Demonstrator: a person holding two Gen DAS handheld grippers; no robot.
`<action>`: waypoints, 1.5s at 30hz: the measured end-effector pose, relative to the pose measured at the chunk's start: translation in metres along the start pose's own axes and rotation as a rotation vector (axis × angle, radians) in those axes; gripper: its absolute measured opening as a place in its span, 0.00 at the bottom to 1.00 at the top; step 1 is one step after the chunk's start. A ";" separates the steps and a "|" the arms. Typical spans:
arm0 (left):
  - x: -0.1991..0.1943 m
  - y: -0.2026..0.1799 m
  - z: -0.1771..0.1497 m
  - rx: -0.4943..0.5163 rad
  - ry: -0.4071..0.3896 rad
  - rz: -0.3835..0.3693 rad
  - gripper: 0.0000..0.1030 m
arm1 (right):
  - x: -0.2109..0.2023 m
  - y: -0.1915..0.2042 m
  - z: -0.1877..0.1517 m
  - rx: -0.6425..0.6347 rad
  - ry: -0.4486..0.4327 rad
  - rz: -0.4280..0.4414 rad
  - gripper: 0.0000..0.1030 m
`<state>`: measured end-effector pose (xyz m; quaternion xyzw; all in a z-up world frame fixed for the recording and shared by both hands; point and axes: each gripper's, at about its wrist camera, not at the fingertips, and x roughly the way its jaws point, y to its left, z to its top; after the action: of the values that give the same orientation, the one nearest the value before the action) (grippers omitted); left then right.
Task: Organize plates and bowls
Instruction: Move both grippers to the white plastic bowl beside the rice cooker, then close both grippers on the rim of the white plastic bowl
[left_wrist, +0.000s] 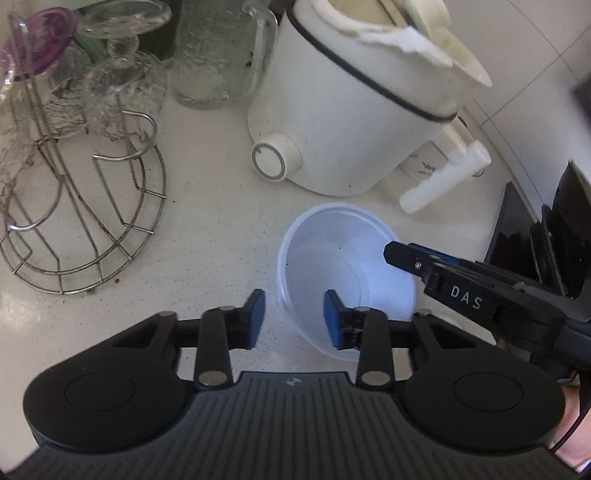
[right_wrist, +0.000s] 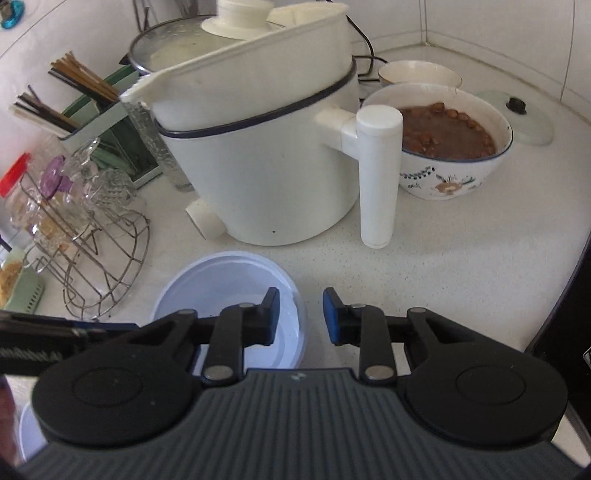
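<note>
One translucent white plastic bowl (left_wrist: 345, 273) sits mouth-up, being round with no long axis, on the pale speckled countertop (left_wrist: 207, 229) just in front of the single white electric cooker (left_wrist: 354, 110). The left gripper (left_wrist: 294, 317) straddles its near-left rim, the right gripper (right_wrist: 301, 314) its right rim; whether the narrowed pads pinch the wall, I cannot tell.

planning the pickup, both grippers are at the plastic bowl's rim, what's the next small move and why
Probably close both sets of jaws the rest of the way on the translucent plastic bowl. The left gripper straddles its near-left rim, the right gripper its right rim, and a gap shows beside each wall, so neither seems to pinch yet.
</note>
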<state>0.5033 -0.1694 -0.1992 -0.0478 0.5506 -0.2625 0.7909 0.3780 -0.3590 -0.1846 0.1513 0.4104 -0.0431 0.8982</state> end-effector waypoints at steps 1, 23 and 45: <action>0.002 0.000 0.001 0.003 0.007 -0.004 0.28 | 0.002 -0.002 0.000 0.007 0.005 0.001 0.22; -0.049 0.004 -0.005 -0.022 -0.098 -0.016 0.18 | -0.022 0.008 0.006 0.049 -0.059 0.112 0.12; -0.153 0.022 -0.060 -0.092 -0.274 0.004 0.18 | -0.090 0.054 -0.014 0.053 -0.083 0.290 0.12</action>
<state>0.4181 -0.0654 -0.1010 -0.1184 0.4492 -0.2264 0.8561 0.3194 -0.3072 -0.1128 0.2308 0.3456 0.0702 0.9068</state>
